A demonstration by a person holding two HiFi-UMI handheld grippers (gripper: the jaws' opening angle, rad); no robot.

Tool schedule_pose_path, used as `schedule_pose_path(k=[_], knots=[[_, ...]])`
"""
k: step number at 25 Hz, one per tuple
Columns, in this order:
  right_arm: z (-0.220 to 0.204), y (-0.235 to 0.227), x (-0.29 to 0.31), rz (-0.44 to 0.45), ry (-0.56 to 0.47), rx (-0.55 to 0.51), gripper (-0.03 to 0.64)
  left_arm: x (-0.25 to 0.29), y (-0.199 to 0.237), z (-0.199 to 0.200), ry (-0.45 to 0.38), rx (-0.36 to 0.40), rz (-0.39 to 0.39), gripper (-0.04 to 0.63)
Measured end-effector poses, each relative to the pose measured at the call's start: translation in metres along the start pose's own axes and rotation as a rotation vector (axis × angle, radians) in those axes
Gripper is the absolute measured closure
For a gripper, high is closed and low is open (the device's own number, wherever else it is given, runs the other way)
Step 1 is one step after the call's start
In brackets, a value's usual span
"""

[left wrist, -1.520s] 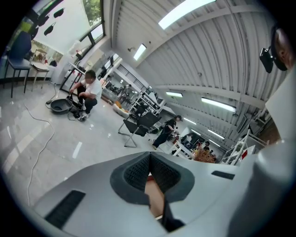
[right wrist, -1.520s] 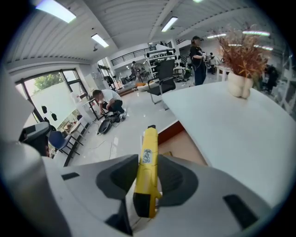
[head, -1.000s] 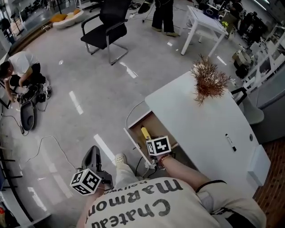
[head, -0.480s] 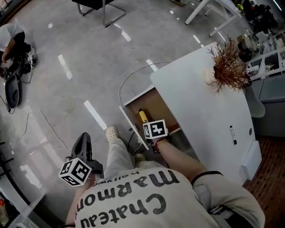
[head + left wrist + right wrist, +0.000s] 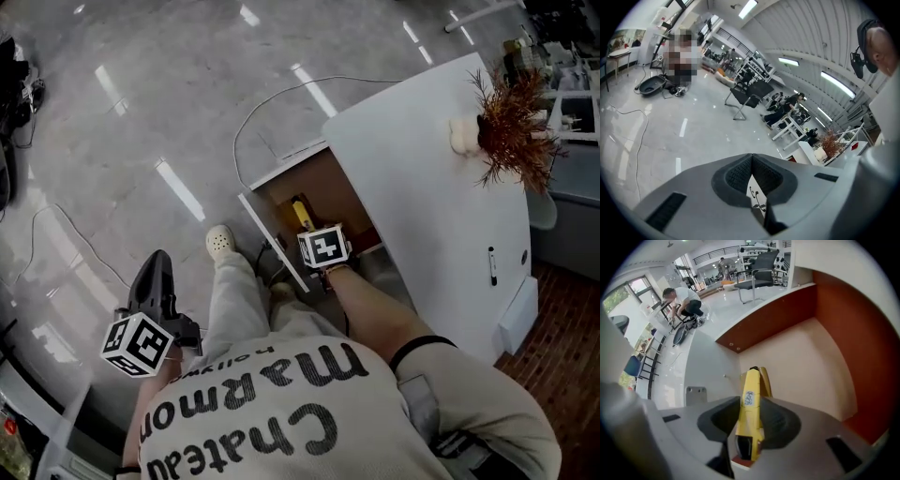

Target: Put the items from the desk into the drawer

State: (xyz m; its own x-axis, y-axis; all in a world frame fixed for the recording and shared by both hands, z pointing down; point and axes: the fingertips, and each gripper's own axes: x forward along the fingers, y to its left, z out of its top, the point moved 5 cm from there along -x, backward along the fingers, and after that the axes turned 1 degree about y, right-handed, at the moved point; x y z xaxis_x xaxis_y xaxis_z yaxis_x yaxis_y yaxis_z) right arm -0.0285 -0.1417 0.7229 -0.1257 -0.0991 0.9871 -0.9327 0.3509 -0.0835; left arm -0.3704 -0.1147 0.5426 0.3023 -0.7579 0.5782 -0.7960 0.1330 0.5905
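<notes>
The right gripper [image 5: 319,242] points down into the open drawer [image 5: 326,184] at the side of the white tabletop [image 5: 412,169]. Its fingers [image 5: 780,420] are closed on a yellow item [image 5: 750,394], a long narrow thing with a small label on it. The item stands almost upright between the 2 fingers, with its far end toward the pale bottom of the drawer (I cannot tell if it touches the bottom). The walls of the drawer are red-brown inside and its front is white. The left gripper [image 5: 156,274] is well apart from the drawer, low over the grey floor [image 5: 141,112] beside the person's leg, and its fingers [image 5: 736,176] are pressed together. On the tabletop lies 1 black pen [image 5: 491,265] near the right edge. At the far end stands a dried brown plant [image 5: 514,117] with a cream-coloured object [image 5: 460,137] just beside it. A white cable [image 5: 246,122] runs in a curve on the floor behind the drawer.
</notes>
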Motion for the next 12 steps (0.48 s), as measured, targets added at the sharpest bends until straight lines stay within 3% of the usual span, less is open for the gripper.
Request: schedule_pose_path(k=[12], knots=[[-0.014,0.013,0.049,0.015,0.144,-0.065,0.482,0.032,0.027,-0.012,0.117,-0.03,0.036,0.594]])
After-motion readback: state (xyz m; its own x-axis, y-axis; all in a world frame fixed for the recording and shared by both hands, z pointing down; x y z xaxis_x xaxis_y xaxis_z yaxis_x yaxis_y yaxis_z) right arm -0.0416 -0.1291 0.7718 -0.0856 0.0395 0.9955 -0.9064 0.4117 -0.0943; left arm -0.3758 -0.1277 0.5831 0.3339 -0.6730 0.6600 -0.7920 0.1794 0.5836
